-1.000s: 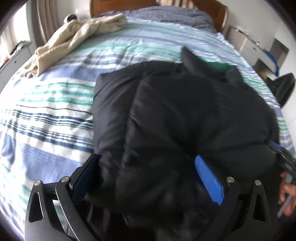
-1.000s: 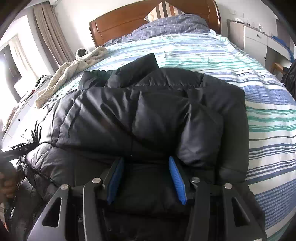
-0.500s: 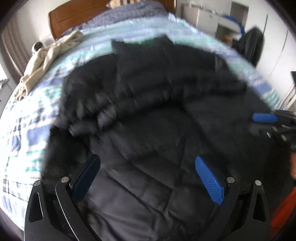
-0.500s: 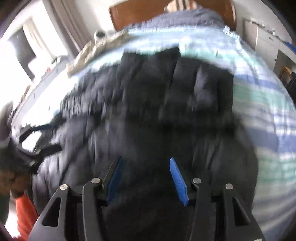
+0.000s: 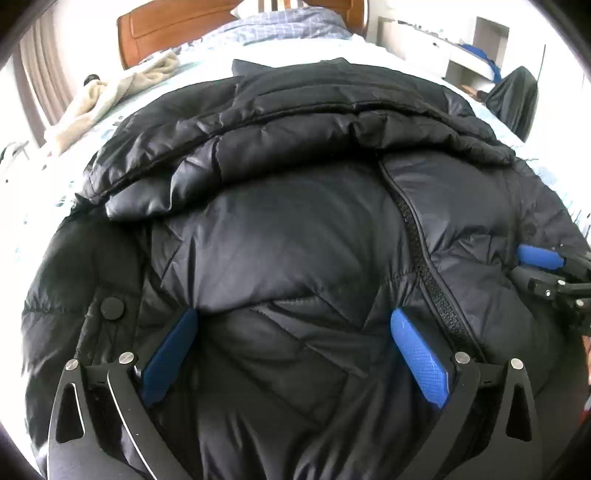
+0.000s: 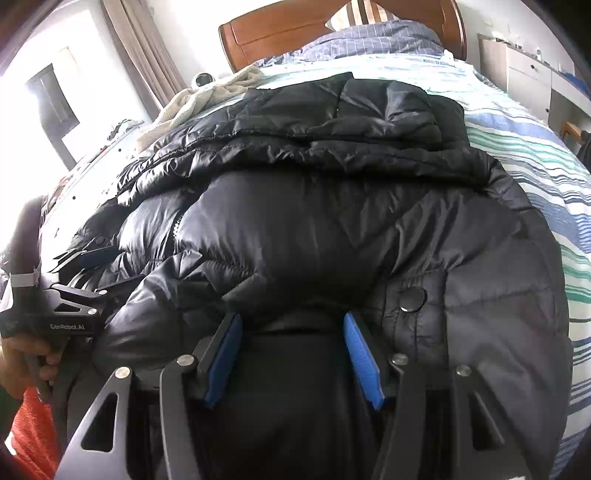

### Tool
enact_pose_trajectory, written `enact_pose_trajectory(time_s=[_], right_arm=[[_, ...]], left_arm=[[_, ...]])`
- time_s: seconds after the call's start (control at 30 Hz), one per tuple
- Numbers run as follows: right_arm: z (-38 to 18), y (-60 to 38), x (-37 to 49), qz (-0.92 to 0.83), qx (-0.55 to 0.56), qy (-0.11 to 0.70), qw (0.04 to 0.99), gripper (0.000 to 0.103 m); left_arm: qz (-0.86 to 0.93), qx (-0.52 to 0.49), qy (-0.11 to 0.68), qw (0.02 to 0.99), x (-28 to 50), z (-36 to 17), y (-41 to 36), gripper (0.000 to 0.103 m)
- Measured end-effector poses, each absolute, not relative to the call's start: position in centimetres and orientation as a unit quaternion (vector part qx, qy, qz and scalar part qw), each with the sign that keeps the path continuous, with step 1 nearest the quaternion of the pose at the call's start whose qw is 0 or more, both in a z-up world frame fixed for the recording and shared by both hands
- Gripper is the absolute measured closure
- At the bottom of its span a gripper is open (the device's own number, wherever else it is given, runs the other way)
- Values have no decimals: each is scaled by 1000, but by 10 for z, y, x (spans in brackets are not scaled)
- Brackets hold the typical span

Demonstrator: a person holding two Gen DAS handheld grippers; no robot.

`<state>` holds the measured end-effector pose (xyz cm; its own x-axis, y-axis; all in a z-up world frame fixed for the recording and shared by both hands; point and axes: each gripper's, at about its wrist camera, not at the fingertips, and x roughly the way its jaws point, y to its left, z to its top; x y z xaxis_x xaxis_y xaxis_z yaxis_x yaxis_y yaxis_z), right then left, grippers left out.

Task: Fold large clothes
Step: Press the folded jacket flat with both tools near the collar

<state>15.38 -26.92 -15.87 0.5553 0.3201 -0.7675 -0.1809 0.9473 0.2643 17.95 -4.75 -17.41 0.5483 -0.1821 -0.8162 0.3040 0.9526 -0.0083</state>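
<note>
Closest in, the left gripper (image 5: pixel 291 332) has its blue-padded jaws spread wide, with a bulge of the puffy black quilted down jacket (image 5: pixel 295 236) sitting between them. The pads look like they're resting against the fabric rather than pinching it, so I'd call it released. The right gripper (image 6: pixel 293 338) is narrower, with dark fabric between its blue pads too, but I honestly can't tell if it's clamped on a fold or just lying over it. At the left edge of the right wrist view, a hand (image 6: pixel 22 360) holds the other tool.

The jacket lies on the bed's blue-and-green striped white sheet (image 6: pixel 535 147) and fills most of both views. The black coil zipper (image 5: pixel 424 266) runs down the near panel, and there's a round black snap button (image 5: pixel 112 308) near the left edge. Farther back, a padded layer is already doubled across the body, looks like sleeves or the upper part folded in.

So my read: mid-fold, both tools at the near hem. Next move calls for a solid pinch on both hem corners, then carrying the hem up and over toward the far end evenly, since this slippery puffy stuff will spring back.

Beyond that, a cream fleece blanket (image 5: pixel 110 99) sits bunched up, then the brown wooden headboard (image 6: pixel 295 29).
</note>
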Motion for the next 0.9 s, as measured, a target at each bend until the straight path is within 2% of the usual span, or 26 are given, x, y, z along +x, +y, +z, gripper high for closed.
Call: enact_pose_trajectory(time_s=[0.9], right_arm=[[-151,-259,154,107,52,466,877,44]], left_arm=[[-137,72,462,873,157,-165,-37,0]])
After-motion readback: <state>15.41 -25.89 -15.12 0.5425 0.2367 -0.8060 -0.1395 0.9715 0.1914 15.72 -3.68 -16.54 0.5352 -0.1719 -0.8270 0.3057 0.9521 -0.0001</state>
